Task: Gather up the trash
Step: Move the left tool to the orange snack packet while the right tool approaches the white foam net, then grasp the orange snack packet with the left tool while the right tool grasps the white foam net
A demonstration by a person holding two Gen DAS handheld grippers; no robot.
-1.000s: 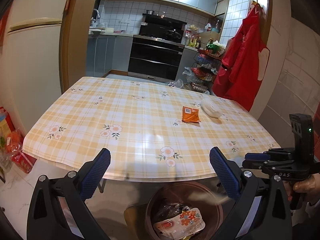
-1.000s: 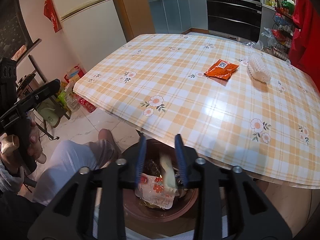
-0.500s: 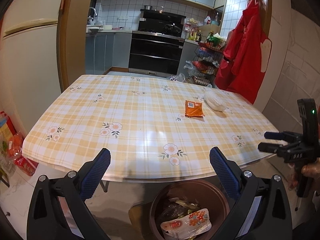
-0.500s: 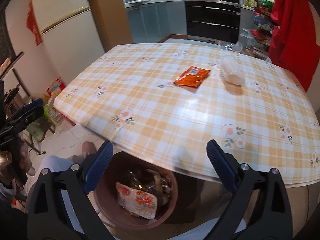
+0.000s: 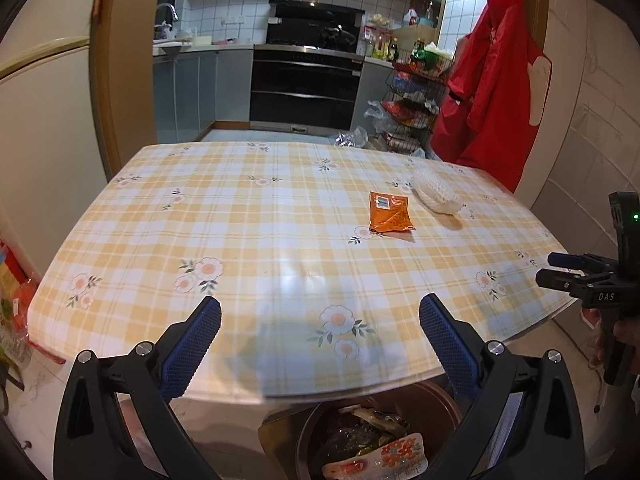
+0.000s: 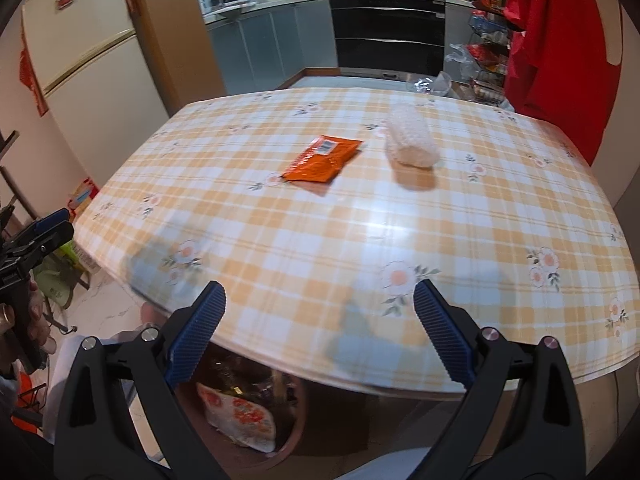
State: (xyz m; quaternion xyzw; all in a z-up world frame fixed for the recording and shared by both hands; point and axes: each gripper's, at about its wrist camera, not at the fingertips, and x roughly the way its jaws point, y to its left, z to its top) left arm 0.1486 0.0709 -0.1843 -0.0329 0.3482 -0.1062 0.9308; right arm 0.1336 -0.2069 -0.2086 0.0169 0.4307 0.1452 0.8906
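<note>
An orange snack packet (image 5: 390,212) (image 6: 322,158) lies flat on the checked table (image 5: 256,236) (image 6: 460,216), right of centre. A white foam net wrapper (image 5: 436,192) (image 6: 410,142) lies just beyond and right of it. A brown bin (image 5: 436,396) (image 6: 294,438) holding wrappers stands on the floor under the table's near edge. My left gripper (image 5: 320,344) is open and empty over the near edge. My right gripper (image 6: 320,338) is open and empty, also at the near edge above the bin; it shows from the side in the left wrist view (image 5: 560,270).
A red garment (image 5: 496,92) hangs at the table's far right corner. A wire rack (image 5: 412,96) of groceries and a black oven (image 5: 304,88) stand beyond the table. A cream fridge (image 6: 88,64) stands left. Bags (image 5: 16,304) sit on the floor at left.
My right gripper opened and dropped a piece of trash into the bin, then rose and moved forward over the table edge. My left gripper also rose a little.
</note>
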